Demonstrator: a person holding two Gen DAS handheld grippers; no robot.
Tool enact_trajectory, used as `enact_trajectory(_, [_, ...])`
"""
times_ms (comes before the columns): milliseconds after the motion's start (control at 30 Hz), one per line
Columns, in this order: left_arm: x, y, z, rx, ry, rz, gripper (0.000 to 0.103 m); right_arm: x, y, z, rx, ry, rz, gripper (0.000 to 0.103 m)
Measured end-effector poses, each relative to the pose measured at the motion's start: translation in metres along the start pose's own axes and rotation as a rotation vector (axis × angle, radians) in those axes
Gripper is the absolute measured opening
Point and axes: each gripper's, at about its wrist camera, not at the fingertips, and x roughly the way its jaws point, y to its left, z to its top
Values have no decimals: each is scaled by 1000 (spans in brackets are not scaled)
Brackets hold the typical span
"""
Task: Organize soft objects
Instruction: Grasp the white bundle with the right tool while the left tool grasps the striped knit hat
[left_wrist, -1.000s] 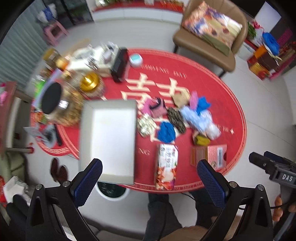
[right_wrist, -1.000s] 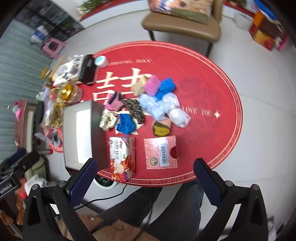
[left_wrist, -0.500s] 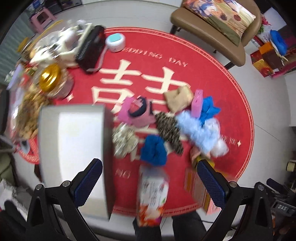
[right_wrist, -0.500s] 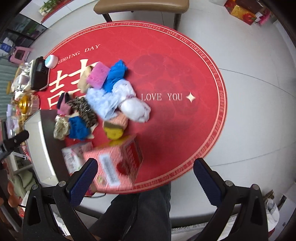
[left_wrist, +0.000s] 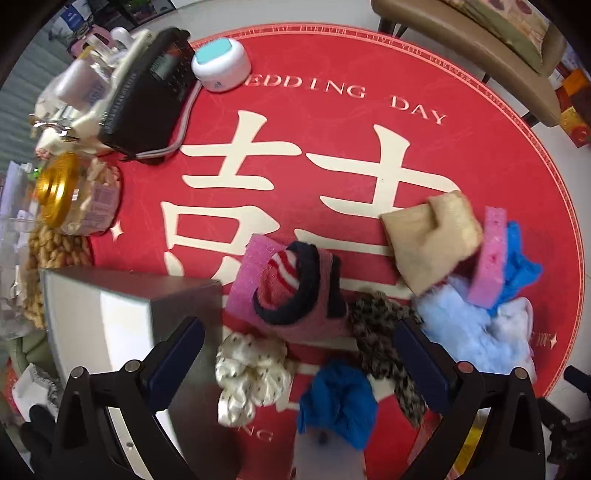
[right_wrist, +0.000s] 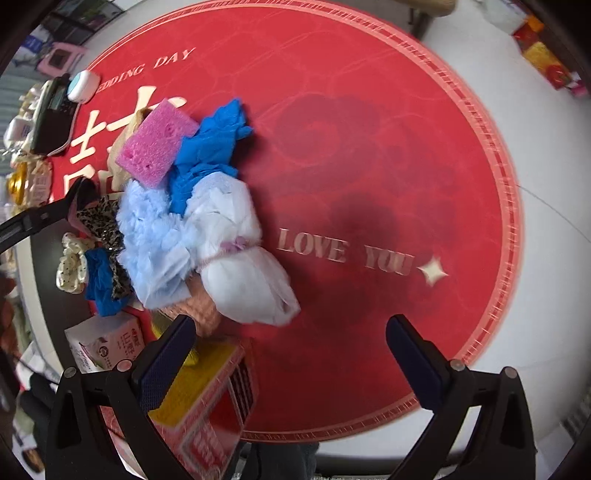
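Both tongs held apart, gripping nothing | my left tongs (left_wrist: 299, 354) hover over cream scrunchie (left_wrist: 251, 376) and blue cloth (left_wrist: 338, 398), beside grey box (left_wrist: 107, 321) | my right tongs (right_wrist: 290, 354) hover by white bundle (right_wrist: 240, 266) | soft pile (right_wrist: 173, 206) heaped left of centre on red tabletop (right_wrist: 369, 147), pink sponge (right_wrist: 157, 142) topmost.

Both fisheye views were brightly and evenly lit, with strong barrel distortion and black vignetting at the corners. Soft dark shadows lay on the red table mat (right_wrist: 369, 184), glare washed the grey box (left_wrist: 110, 332), and motion blur smeared the lower edges.
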Motion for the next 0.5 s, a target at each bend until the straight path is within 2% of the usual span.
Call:
enact_trajectory(167, [23, -8, 16, -6, 27, -24, 103, 20, 5, 11, -42, 14, 55, 103])
enact_trajectory(300, [35, -15, 20, 17, 38, -24, 103, 36, 8, 19, -51, 29, 87, 96])
enact_trajectory(400, [42, -19, 22, 30, 43, -35, 103, 49, 13, 25, -59, 40, 143, 81])
enact_trajectory(433, [43, -19, 21, 32, 43, -33, 103, 54, 15, 27, -56, 56, 173, 65])
enact_trajectory(467, [44, -18, 21, 35, 46, -31, 101, 58, 14, 28, -45, 70, 194, 57])
enact_trajectory(500, [46, -19, 22, 38, 48, -32, 86, 60, 14, 28, -35, 75, 202, 55])
